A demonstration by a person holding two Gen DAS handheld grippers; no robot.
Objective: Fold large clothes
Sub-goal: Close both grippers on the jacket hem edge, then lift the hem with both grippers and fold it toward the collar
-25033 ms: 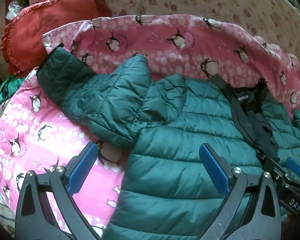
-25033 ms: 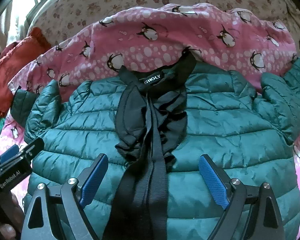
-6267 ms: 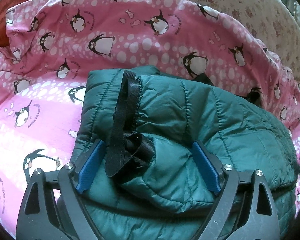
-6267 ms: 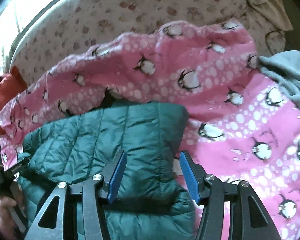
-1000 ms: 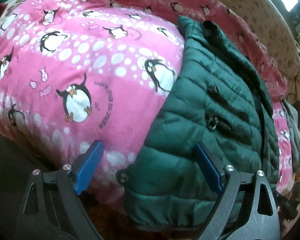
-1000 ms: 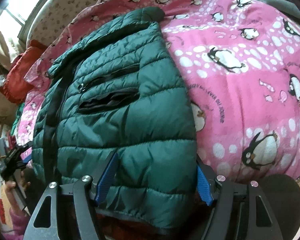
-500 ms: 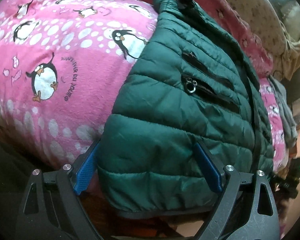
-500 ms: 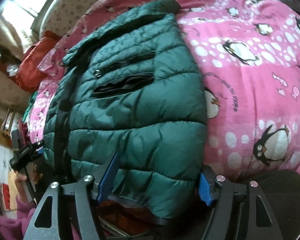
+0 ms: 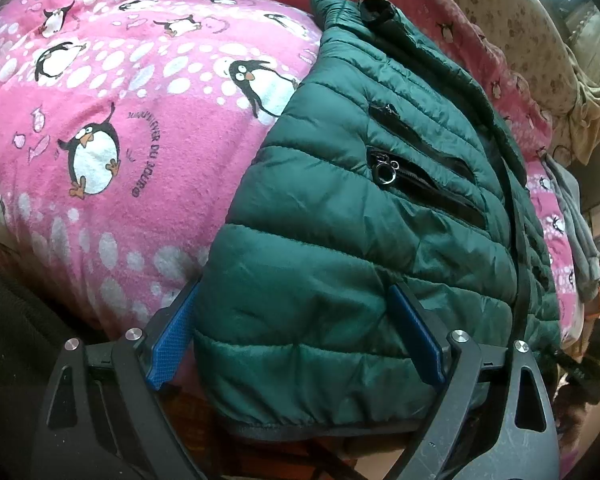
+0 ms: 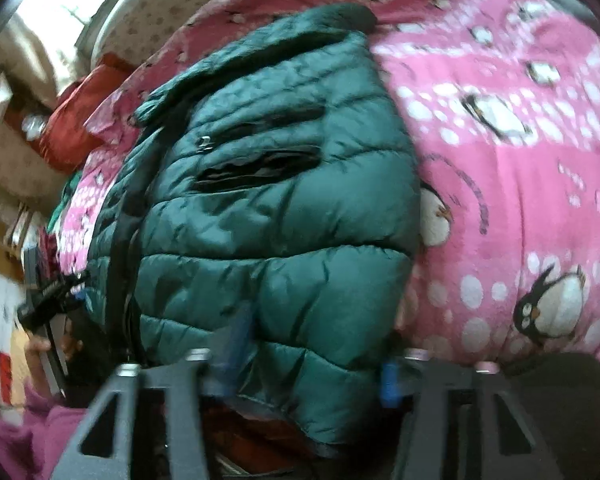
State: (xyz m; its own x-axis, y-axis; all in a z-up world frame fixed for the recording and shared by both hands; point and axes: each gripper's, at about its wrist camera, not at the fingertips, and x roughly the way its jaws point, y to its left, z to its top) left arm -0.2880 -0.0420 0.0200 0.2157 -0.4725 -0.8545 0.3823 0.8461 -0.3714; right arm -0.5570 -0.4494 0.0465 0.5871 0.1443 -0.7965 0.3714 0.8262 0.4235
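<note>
A dark green quilted jacket [image 9: 364,208] lies on the pink penguin blanket [image 9: 112,128], its hem hanging over the bed's front edge. Its front is up, with a zip pocket and a ring puller [image 9: 386,168]. My left gripper [image 9: 296,340] is open, its blue pads on either side of the hem's left corner. In the blurred right wrist view the jacket [image 10: 272,200] fills the middle and my right gripper [image 10: 312,356] is open around the hem's right corner. The left gripper [image 10: 46,296] shows there at the far left.
A red cushion [image 10: 76,120] lies at the back left of the bed. A grey garment [image 9: 576,232] lies at the blanket's right edge. A beige floral cover [image 9: 500,12] runs behind the blanket. The floor lies dark below the bed edge.
Both grippers have dropped to the bed's front edge and pushed forward, so the jacket's hem now sits between the pads of each. The right wrist view is motion-blurred.
</note>
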